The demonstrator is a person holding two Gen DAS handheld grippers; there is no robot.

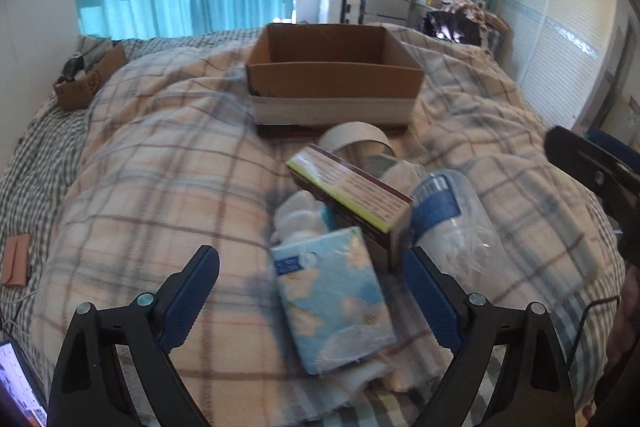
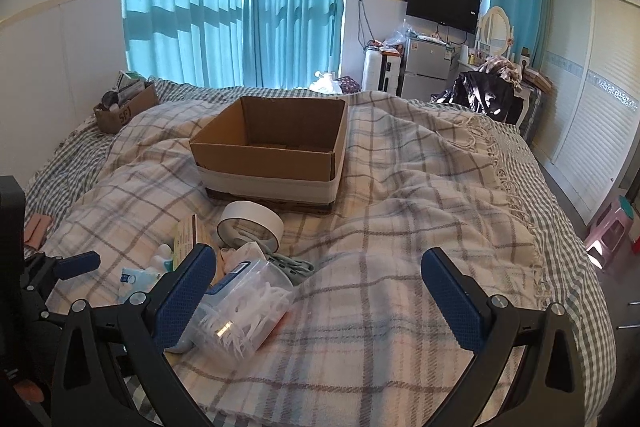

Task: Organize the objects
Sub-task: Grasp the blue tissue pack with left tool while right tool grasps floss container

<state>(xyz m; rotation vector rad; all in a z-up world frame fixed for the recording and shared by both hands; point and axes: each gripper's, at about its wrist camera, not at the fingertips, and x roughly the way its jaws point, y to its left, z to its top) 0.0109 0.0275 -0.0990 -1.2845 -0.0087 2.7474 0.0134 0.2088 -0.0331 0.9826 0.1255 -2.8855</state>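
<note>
A pile lies on the plaid blanket (image 1: 160, 187). In it are a blue floral tissue pack (image 1: 336, 299), a maroon and yellow carton (image 1: 352, 191), a clear jar of white picks (image 1: 452, 227) and a tape roll (image 1: 356, 139). My left gripper (image 1: 312, 259) is open and straddles the tissue pack; the pads do not touch it. An open cardboard box (image 1: 336, 75) stands behind the pile. In the right wrist view my right gripper (image 2: 320, 255) is open over bare blanket. The jar (image 2: 244, 307) lies by its left finger, with the tape roll (image 2: 252, 223) and the box (image 2: 272, 151) beyond.
A small cardboard box (image 2: 124, 107) full of items sits at the bed's far left corner. A laptop screen (image 1: 20, 387) and a pink item (image 1: 16, 259) lie at the left edge. A wardrobe (image 2: 592, 115) and a stool (image 2: 612, 231) stand to the right of the bed.
</note>
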